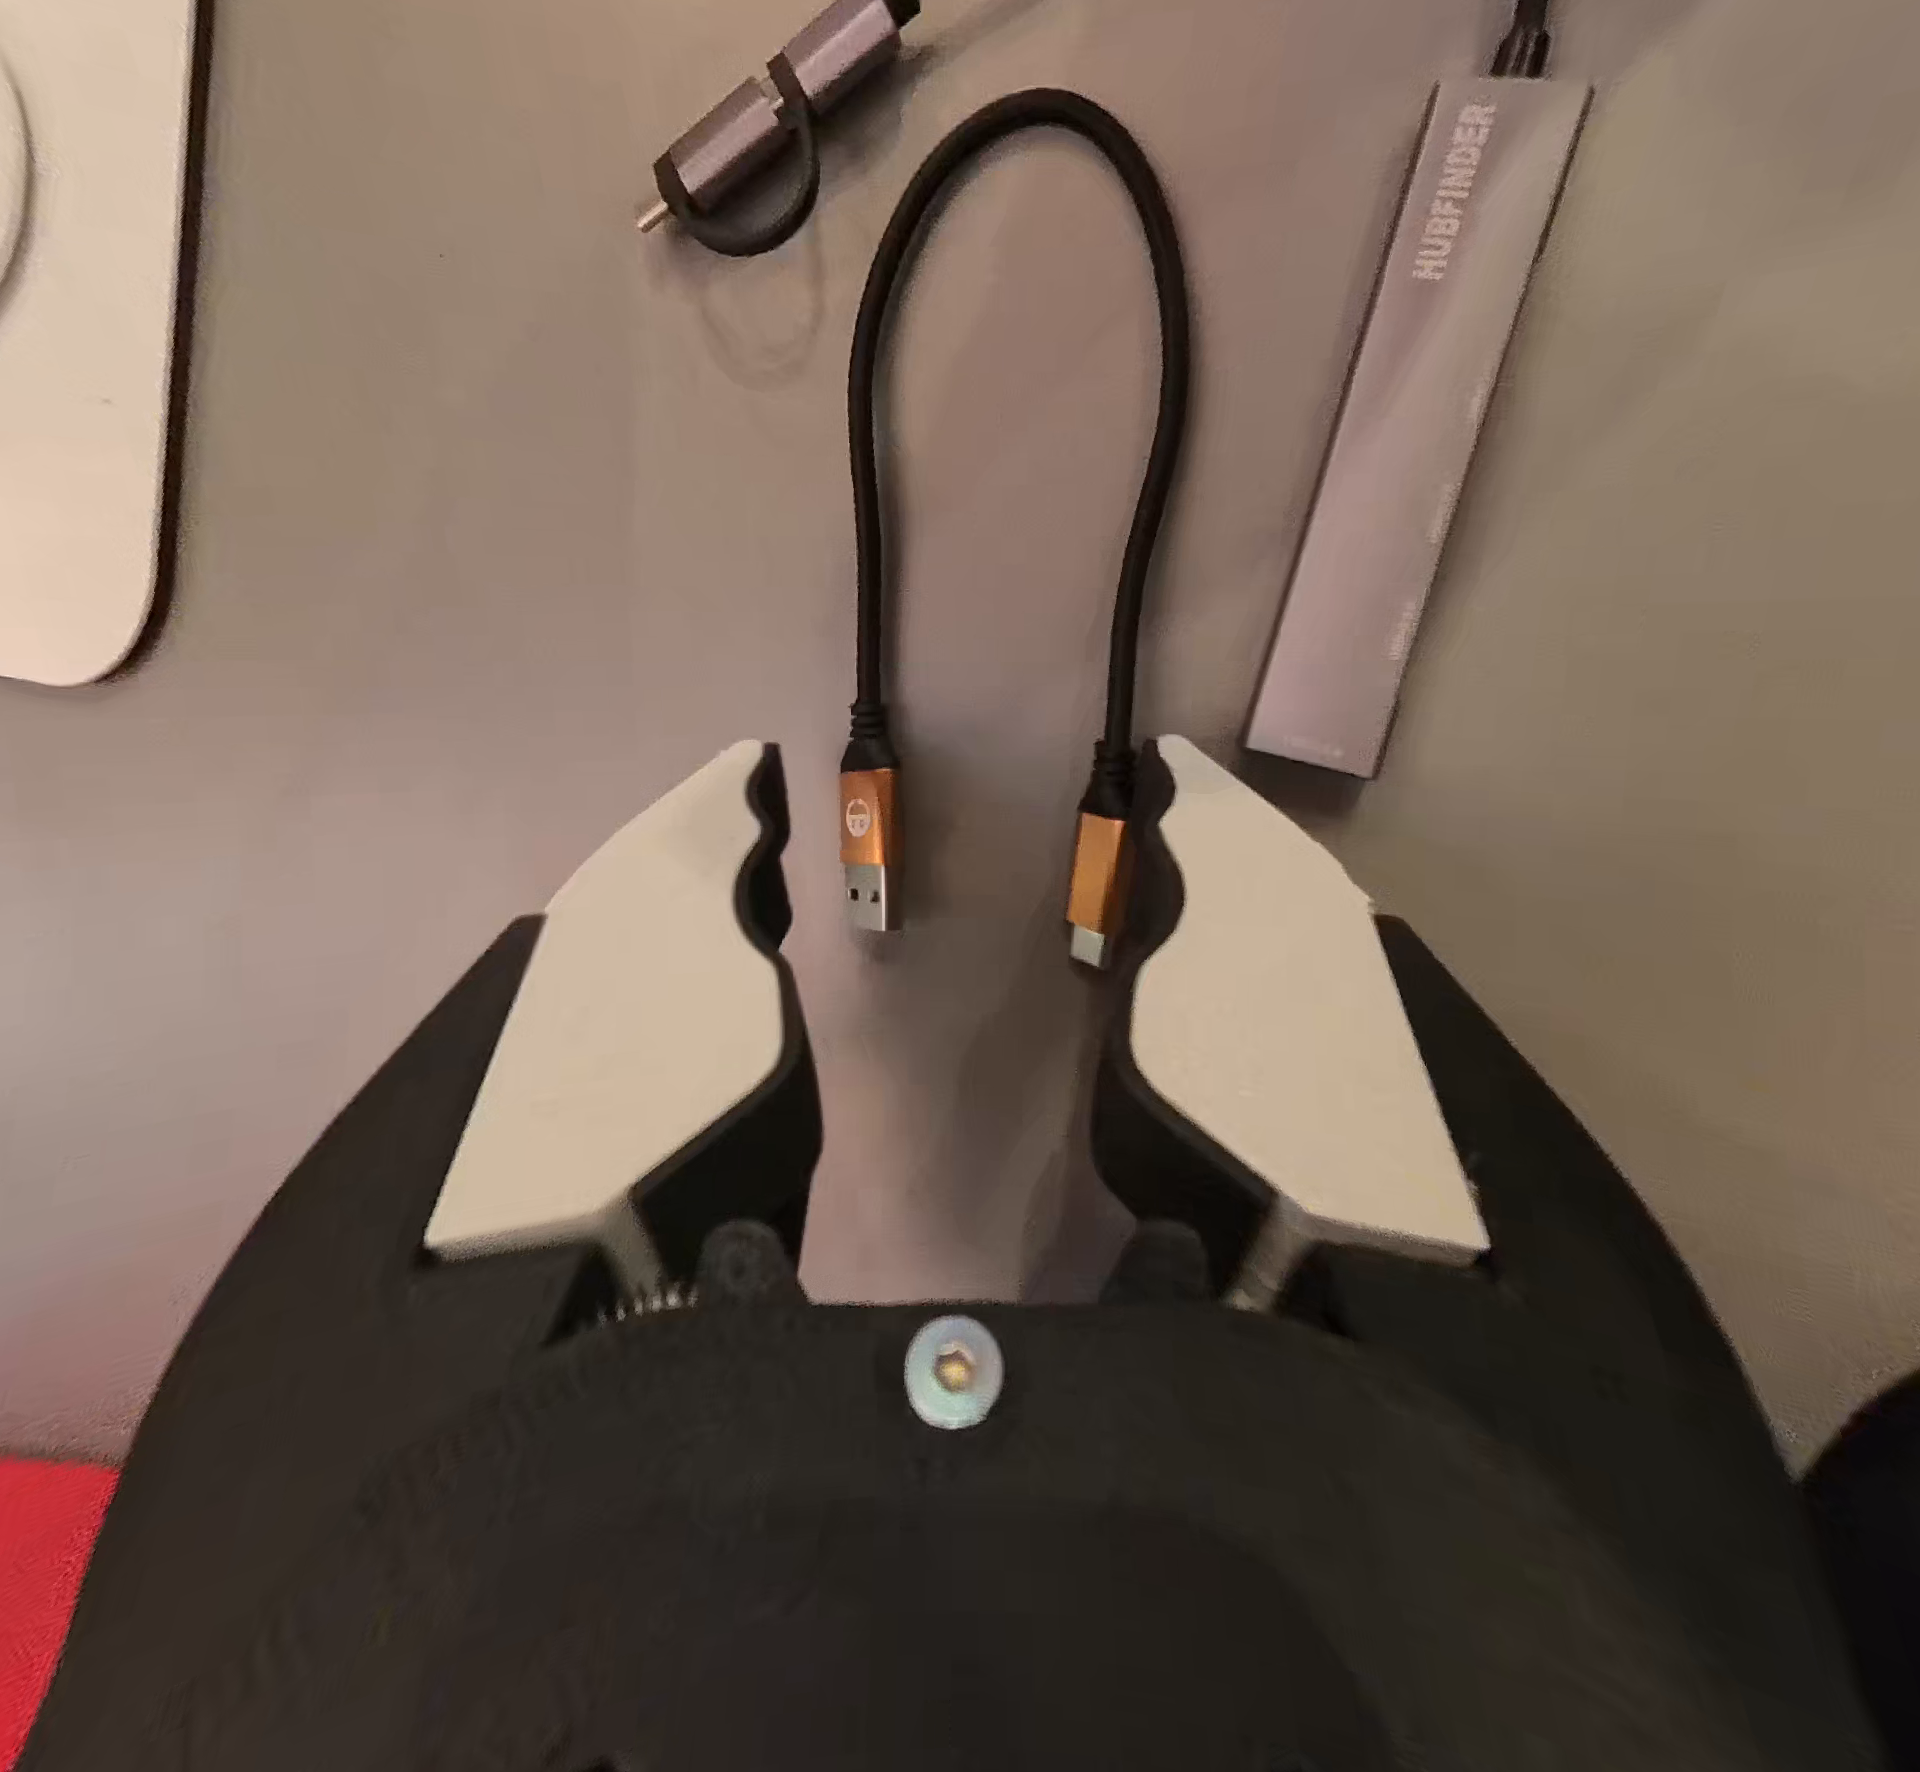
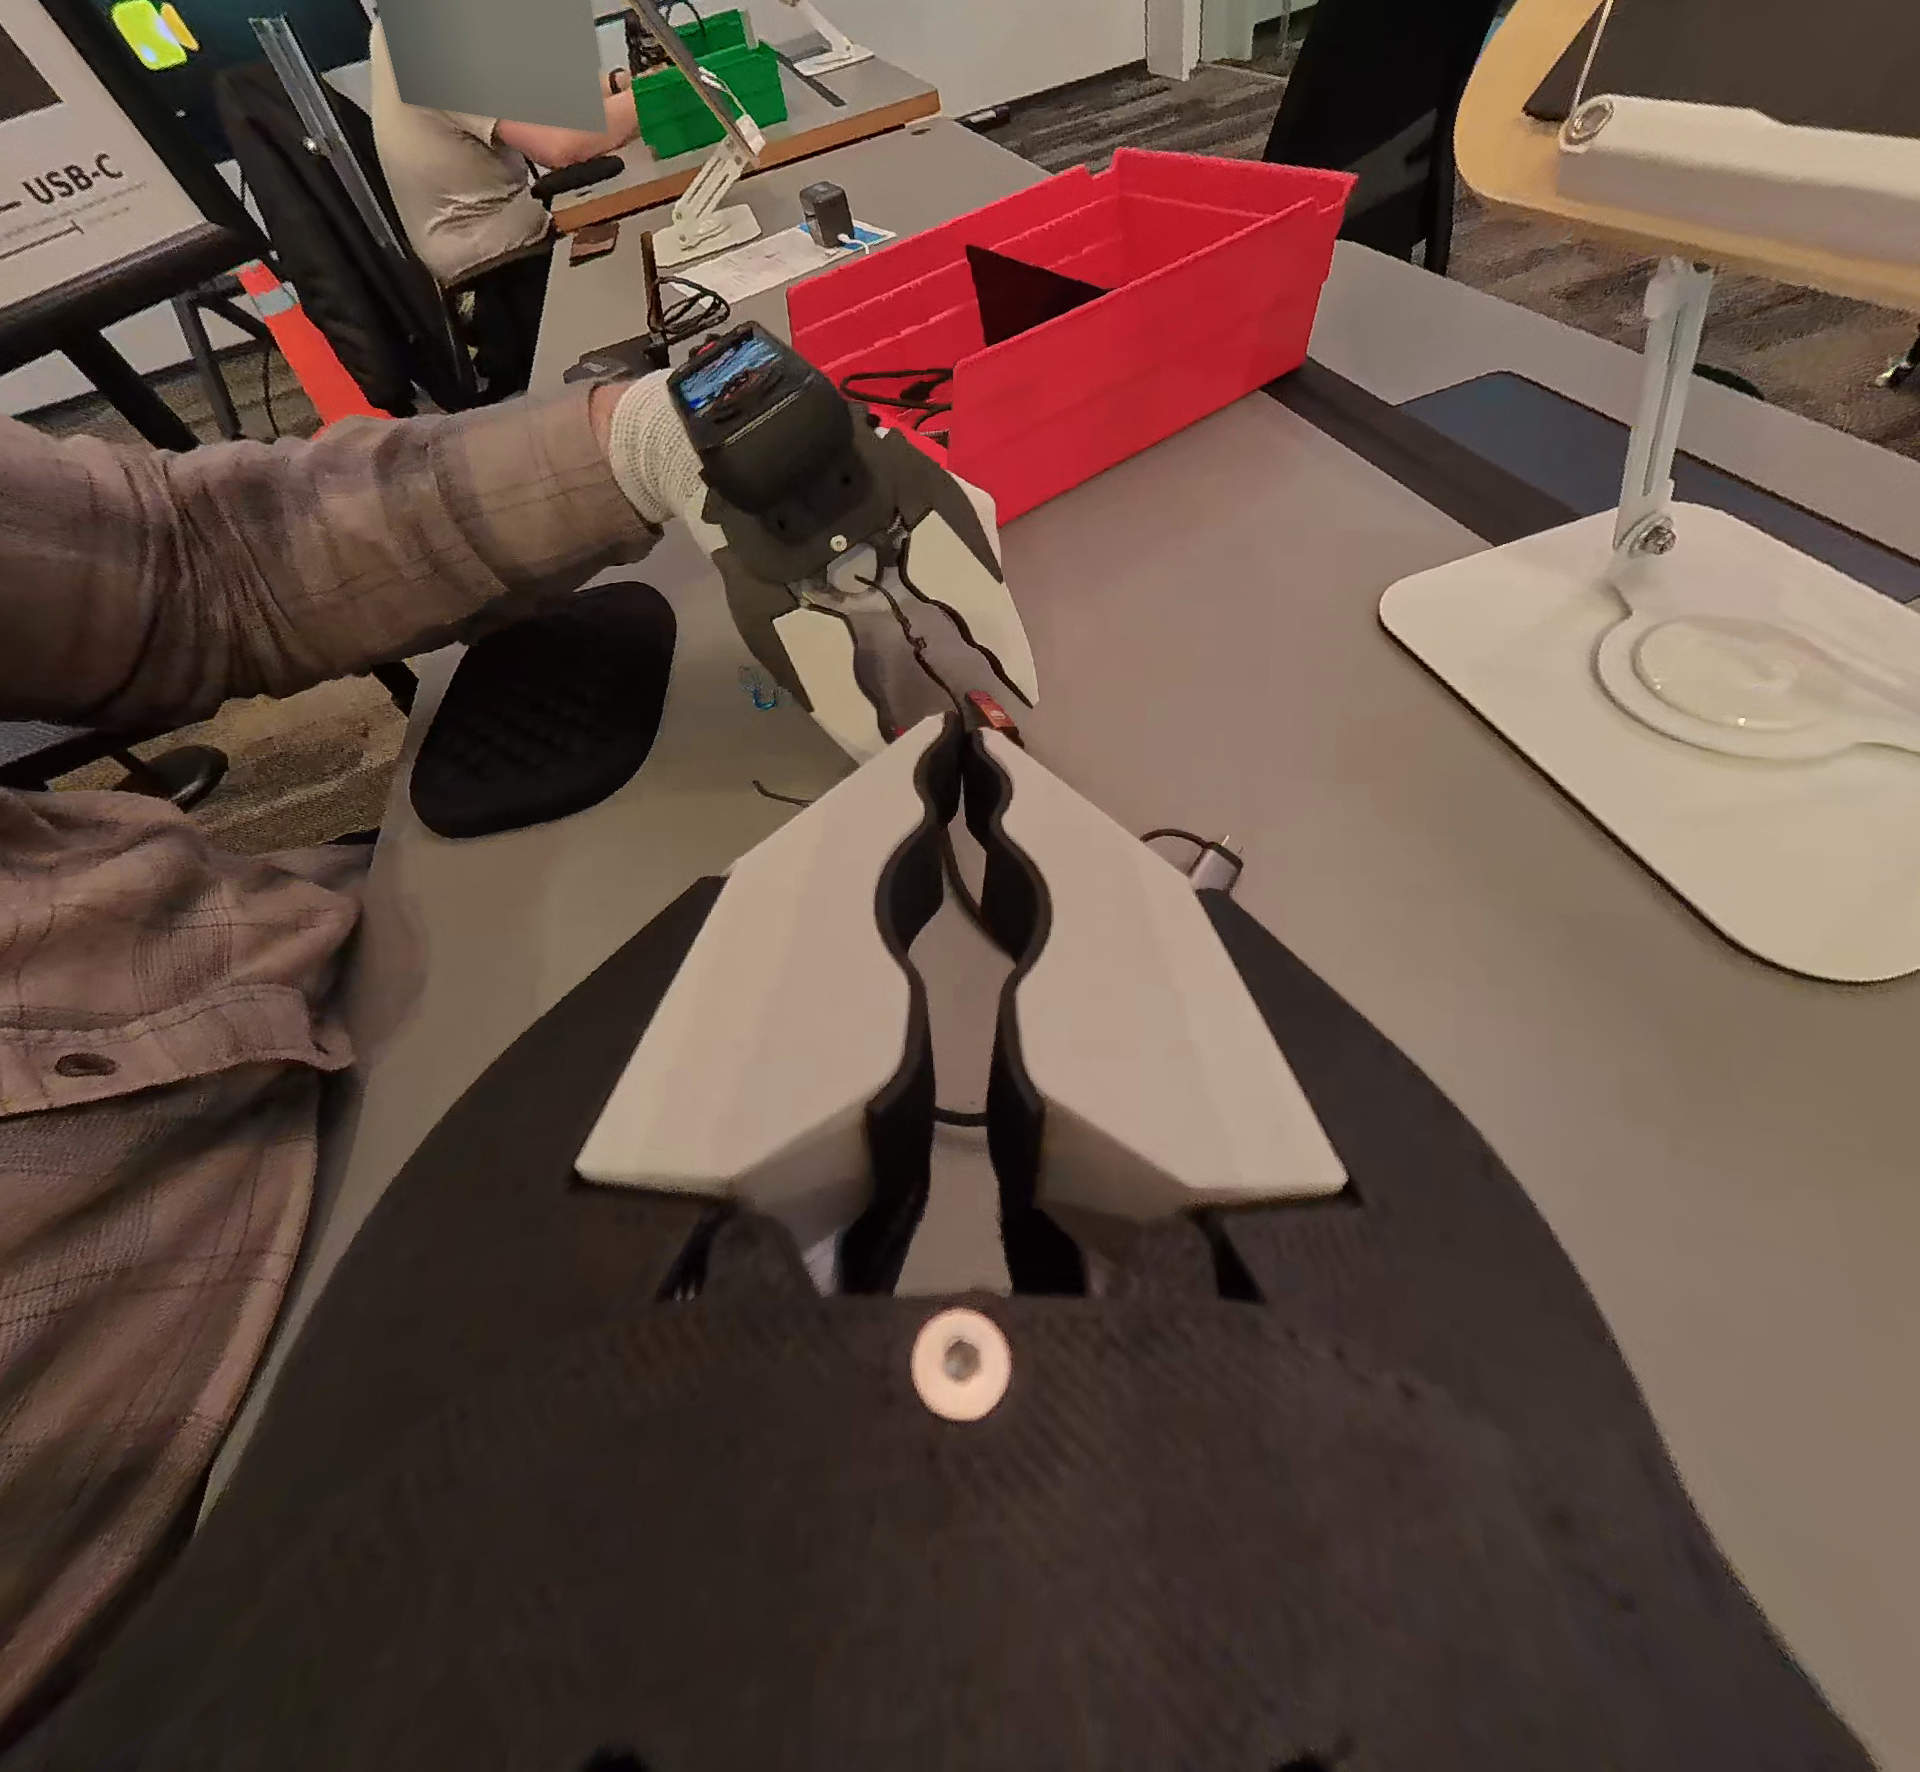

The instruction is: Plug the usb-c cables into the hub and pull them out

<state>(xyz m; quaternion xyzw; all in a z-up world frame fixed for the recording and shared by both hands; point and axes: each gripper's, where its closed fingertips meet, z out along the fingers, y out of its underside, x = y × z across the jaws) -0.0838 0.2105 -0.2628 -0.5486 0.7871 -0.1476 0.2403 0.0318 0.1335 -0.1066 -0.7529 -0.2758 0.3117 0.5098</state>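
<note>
The left gripper (image 1: pixel 961 756) is pointing down at the table (image 1: pixel 468 475), jaws wide apart and holding nothing, straddling both plugs of one short black cable (image 1: pixel 1013 434). One grey hub (image 1: pixel 1423 434) is lying just right. The right gripper (image 2: pixel 961 735) is hovering nearly closed, empty.

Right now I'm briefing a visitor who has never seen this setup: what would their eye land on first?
Probably the short black cable with orange plugs, lying in a loop on the grey table, both plugs between the open fingers of the left hand-held gripper. Next, the slim grey hub to its right. From the right wrist view, the bright red bin beyond the nearly closed right hand-held gripper.
</note>
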